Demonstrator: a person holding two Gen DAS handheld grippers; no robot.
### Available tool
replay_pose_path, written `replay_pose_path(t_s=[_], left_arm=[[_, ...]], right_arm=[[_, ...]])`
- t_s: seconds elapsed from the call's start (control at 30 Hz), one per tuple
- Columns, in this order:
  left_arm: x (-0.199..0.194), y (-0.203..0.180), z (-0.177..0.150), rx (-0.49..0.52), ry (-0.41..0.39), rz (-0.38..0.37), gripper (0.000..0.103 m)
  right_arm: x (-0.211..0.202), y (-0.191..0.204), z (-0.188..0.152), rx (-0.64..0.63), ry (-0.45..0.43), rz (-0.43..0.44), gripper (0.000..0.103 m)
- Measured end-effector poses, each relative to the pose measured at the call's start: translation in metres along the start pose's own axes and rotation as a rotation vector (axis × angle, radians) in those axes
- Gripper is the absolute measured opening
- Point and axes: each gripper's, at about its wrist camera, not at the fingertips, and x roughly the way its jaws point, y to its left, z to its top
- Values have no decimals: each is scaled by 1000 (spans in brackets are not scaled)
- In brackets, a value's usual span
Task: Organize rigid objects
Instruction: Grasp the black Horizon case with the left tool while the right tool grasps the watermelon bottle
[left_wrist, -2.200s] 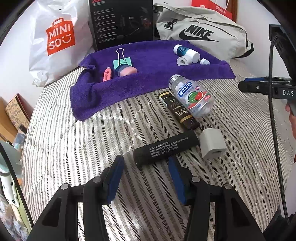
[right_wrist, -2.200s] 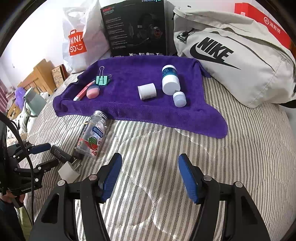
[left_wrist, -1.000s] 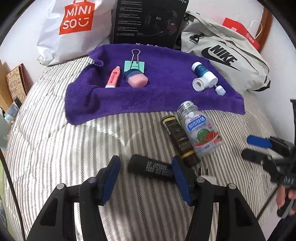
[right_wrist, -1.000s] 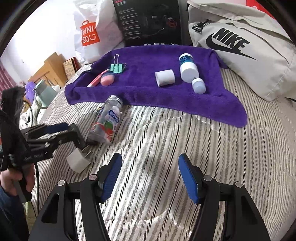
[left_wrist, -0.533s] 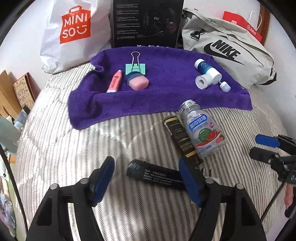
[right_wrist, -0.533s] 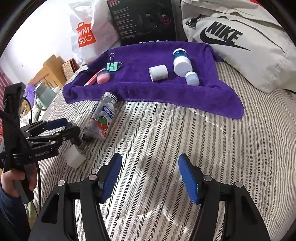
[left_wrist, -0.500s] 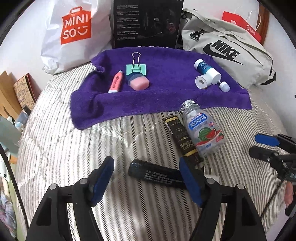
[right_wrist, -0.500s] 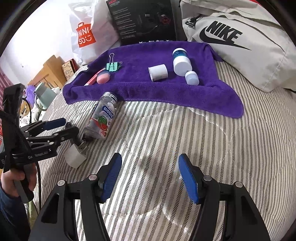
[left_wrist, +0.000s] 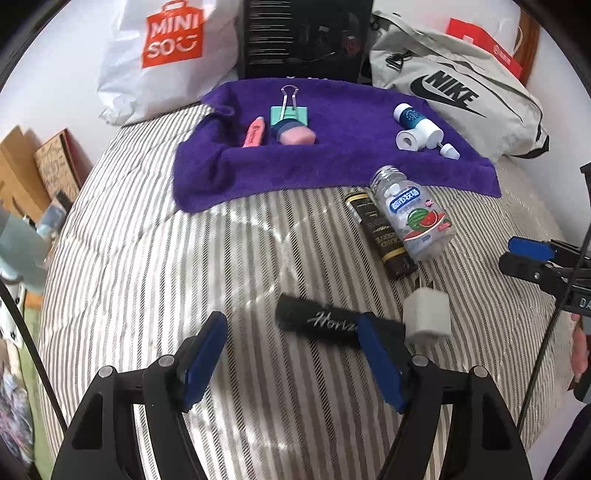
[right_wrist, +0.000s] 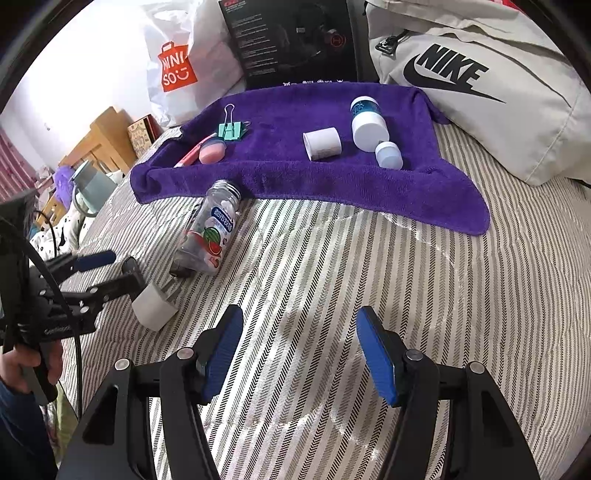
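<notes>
A black tube (left_wrist: 317, 321) lies on the striped bedcover; my left gripper (left_wrist: 290, 326) is open with the tube's left end between its fingers and the right finger over its right part. Beside it sit a white charger (left_wrist: 426, 314), a dark box (left_wrist: 380, 230) and a clear candy bottle (left_wrist: 412, 214). A purple towel (left_wrist: 332, 162) holds a pink pen (left_wrist: 254, 132), binder clip (left_wrist: 289, 110), pink eraser (left_wrist: 295, 136), white roll (left_wrist: 406, 139) and blue-white bottle (left_wrist: 417, 120). My right gripper (right_wrist: 297, 325) is open and empty over bare bedcover.
A Miniso bag (left_wrist: 173, 51), black box (left_wrist: 303, 37) and grey Nike bag (left_wrist: 454, 96) stand behind the towel. The bed drops off at left toward wooden furniture (right_wrist: 99, 144). The left gripper also shows in the right wrist view (right_wrist: 110, 269).
The black tube has rolled, now showing silver script, and lies further right between my left fingers. The white charger has come into clearer view. The right gripper has edged closer to the towel.
</notes>
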Motion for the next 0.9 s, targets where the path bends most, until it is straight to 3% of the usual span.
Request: replay_pose_path(t_s=[0.2, 0.37, 0.53, 0.77, 0.83, 0.9], left_arm=[[-7, -7, 4, -50, -21, -54, 71], [11, -19, 16, -56, 6, -40, 71], [17, -34, 9, 28, 23, 31, 71], [4, -12, -7, 14, 18, 31, 72], [5, -10, -7, 3, 18, 12, 71], [8, -12, -7, -2, 16, 3, 58]], right_arm=[[2, 3, 1, -4, 4, 5, 63], [2, 9, 1, -26, 10, 9, 63], [-1, 9, 0, -25, 8, 13, 63], [-4, 7, 2, -21, -2, 6, 63], [-3, 7, 3, -22, -3, 4, 63], [-1, 9, 3, -23, 1, 7, 63]])
